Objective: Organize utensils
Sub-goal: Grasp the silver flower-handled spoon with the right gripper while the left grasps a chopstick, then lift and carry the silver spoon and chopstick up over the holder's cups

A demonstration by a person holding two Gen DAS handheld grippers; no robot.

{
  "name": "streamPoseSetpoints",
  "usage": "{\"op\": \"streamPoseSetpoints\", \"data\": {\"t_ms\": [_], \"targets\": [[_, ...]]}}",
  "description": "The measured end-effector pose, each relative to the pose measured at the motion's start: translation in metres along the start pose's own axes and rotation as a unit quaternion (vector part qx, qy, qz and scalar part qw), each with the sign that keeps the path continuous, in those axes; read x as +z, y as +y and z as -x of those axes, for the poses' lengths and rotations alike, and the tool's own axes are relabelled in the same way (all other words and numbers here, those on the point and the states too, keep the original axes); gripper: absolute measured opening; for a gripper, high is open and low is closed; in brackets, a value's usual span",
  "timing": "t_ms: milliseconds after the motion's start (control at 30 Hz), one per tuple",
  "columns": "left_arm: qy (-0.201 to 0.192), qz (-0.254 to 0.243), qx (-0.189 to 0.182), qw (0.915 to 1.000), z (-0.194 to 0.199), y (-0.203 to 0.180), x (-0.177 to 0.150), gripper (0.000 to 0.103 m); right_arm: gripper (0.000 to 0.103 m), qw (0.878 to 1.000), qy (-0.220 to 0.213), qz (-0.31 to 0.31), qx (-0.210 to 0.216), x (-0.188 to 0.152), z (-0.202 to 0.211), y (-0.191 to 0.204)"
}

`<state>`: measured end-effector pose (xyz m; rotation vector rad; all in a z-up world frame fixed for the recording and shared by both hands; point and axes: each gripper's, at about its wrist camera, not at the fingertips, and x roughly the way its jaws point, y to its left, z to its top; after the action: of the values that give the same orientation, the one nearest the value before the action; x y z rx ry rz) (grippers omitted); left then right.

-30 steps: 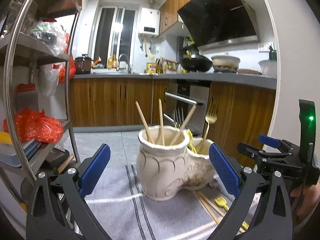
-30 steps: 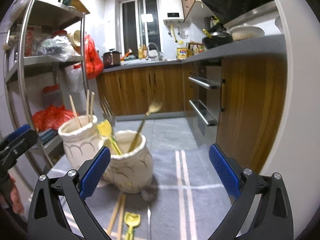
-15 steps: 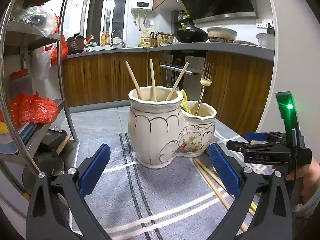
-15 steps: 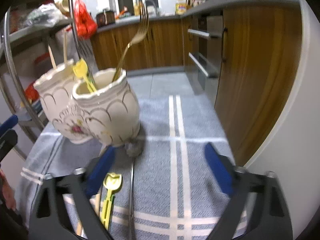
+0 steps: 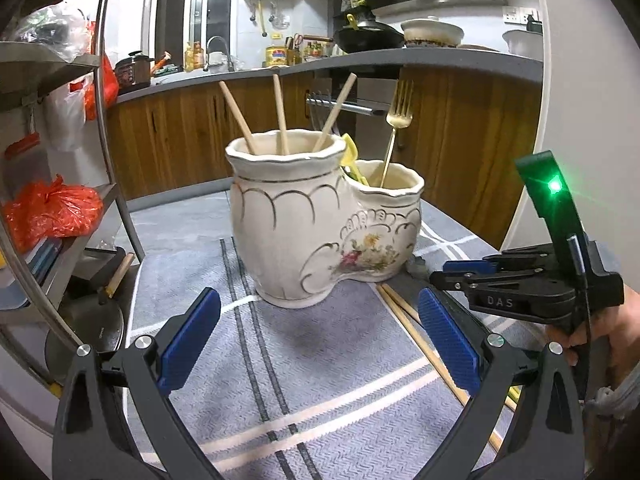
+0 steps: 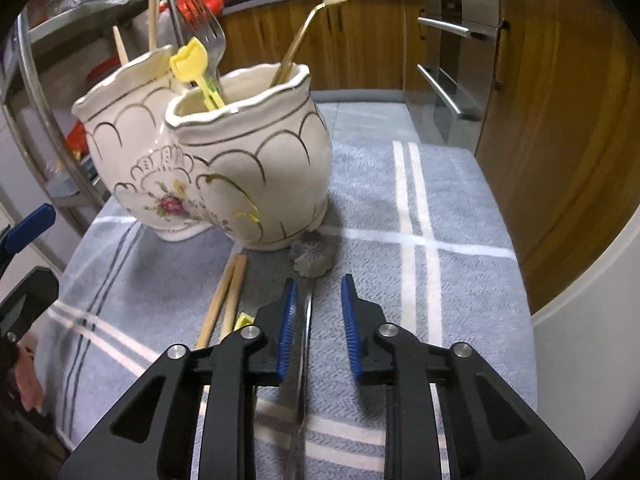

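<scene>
A cream ceramic double holder [image 5: 320, 224] stands on a grey striped cloth [image 5: 320, 380]. Its tall pot holds three chopsticks [image 5: 280, 112]; its low pot holds a gold fork [image 5: 396, 128] and a yellow utensil [image 6: 196, 72]. My left gripper [image 5: 320, 344] is open and empty in front of the holder. My right gripper [image 6: 318, 320] is low over the cloth, jaws half closed around a silver utensil [image 6: 306, 336] with a flower-shaped end [image 6: 312, 258]; a gap remains on its right side. Two chopsticks [image 6: 228, 300] and a yellow piece [image 6: 244, 320] lie beside it.
A metal shelf rack [image 5: 100, 120] with red bags stands left of the table. Wooden kitchen cabinets [image 6: 560, 120] and an oven handle [image 6: 444, 96] are behind and to the right. The cloth's right edge [image 6: 516, 280] drops off near the cabinets.
My right gripper has dropped to the cloth and narrowed its jaws around the silver utensil. My left gripper has moved lower and closer to the holder, still open.
</scene>
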<state>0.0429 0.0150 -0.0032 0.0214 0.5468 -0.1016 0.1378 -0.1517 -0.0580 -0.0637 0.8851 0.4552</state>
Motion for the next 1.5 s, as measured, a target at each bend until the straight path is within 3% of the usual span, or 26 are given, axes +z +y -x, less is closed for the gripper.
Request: {"op": "streamPoseSetpoints", "data": {"t_ms": [233, 500, 800, 900, 1067, 1200, 1300, 1500], "targets": [[0.019, -0.021, -0.013, 0.9995, -0.005, -0.016, -0.003, 0.097, 0.017, 1.0, 0.009, 0.02, -0.002, -0.003, 0.0, 0.004], [0.057, -0.041, -0.017, 0.9974, -0.011, -0.038, -0.009, 0.097, 0.005, 0.998, 0.01, 0.063, -0.006, -0.008, 0.004, 0.014], [0.111, -0.041, -0.024, 0.9927, -0.021, -0.06, -0.022, 0.094, 0.004, 0.998, -0.024, 0.061, 0.004, -0.012, 0.026, 0.004], [0.129, -0.043, -0.027, 0.9903, -0.025, -0.066, -0.024, 0.081, 0.004, 0.998, -0.039, 0.05, 0.007, -0.013, 0.035, -0.001], [0.157, -0.045, -0.031, 0.986, -0.034, -0.077, -0.027, 0.045, 0.004, 0.997, -0.06, 0.04, 0.017, -0.013, 0.048, -0.005], [0.16, -0.044, -0.027, 0.9857, -0.039, -0.08, -0.026, 0.039, 0.004, 0.996, -0.075, 0.037, 0.026, -0.012, 0.056, -0.009], [0.156, -0.038, -0.017, 0.9868, -0.044, -0.079, -0.024, 0.012, 0.004, 0.995, -0.083, 0.038, 0.033, -0.01, 0.06, -0.011], [0.147, -0.044, -0.015, 0.9881, -0.037, -0.069, -0.024, 0.005, 0.004, 0.993, -0.101, 0.051, 0.04, -0.011, 0.07, -0.006]]}}
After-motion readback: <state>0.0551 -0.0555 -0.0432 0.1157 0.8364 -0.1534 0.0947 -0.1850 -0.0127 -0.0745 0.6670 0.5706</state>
